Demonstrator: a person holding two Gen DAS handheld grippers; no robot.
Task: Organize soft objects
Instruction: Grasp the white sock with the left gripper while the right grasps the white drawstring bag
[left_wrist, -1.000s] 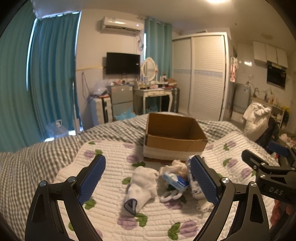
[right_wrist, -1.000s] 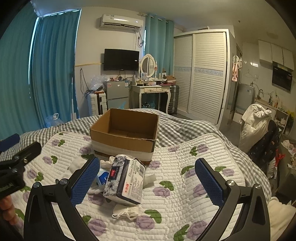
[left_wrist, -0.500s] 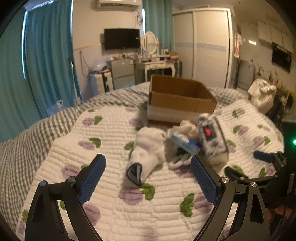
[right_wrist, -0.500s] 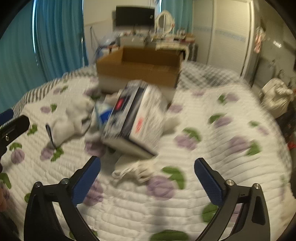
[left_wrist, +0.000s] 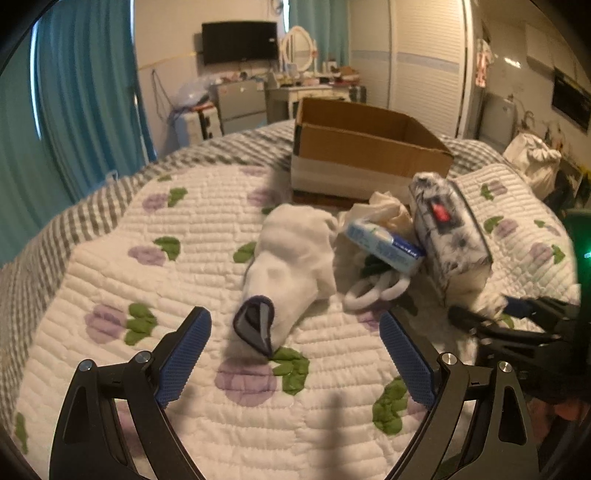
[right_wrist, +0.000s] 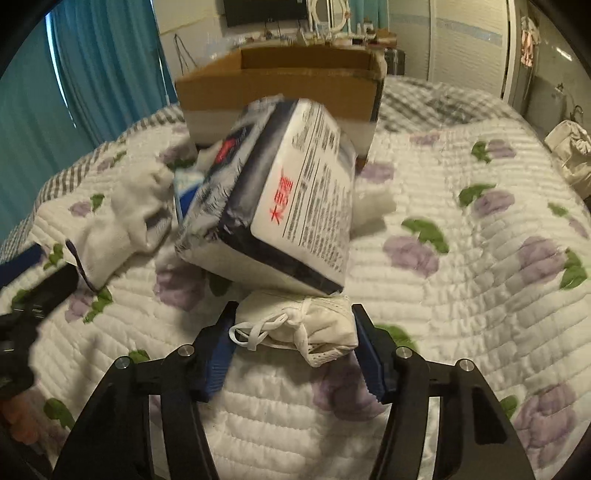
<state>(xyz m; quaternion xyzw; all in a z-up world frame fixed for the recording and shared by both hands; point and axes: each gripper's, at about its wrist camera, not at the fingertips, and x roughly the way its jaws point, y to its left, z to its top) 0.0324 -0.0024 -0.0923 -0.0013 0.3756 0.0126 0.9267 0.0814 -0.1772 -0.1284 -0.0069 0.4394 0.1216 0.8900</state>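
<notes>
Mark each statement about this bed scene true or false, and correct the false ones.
1. The right gripper has its fingers closed around a white face mask. True.
2. The left gripper is clamped on the white sock. False: its fingers are spread open, just short of the sock.
3. The cardboard box is sealed shut. False: its top is open.
4. The tissue pack lies on the quilt in front of the box. True.
</notes>
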